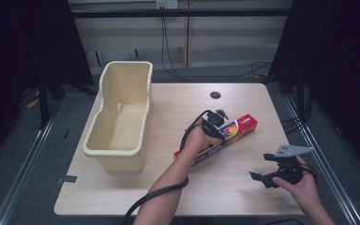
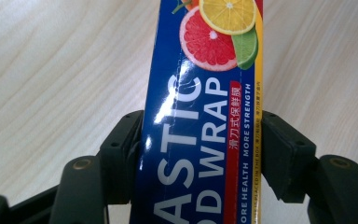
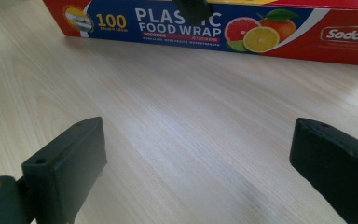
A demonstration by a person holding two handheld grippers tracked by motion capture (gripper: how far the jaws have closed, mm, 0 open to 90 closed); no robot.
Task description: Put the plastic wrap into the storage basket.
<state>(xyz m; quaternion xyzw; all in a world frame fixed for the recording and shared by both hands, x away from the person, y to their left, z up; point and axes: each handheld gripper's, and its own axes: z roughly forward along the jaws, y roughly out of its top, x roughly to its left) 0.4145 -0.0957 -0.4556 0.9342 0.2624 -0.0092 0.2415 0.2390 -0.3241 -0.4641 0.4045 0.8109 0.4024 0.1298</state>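
One cream tub [image 1: 122, 117] stands at left on the table [image 1: 168, 187]. At centre, the left claw [image 1: 214, 125] pinches the food wrap box [image 1: 236, 129] across its width; lower right, the right claw [image 1: 269, 174] hovers spread, empty.

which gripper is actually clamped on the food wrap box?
The left gripper: its jaws press both long sides of the plastic wrap box. The right gripper stands open over bare table, apart from the box.
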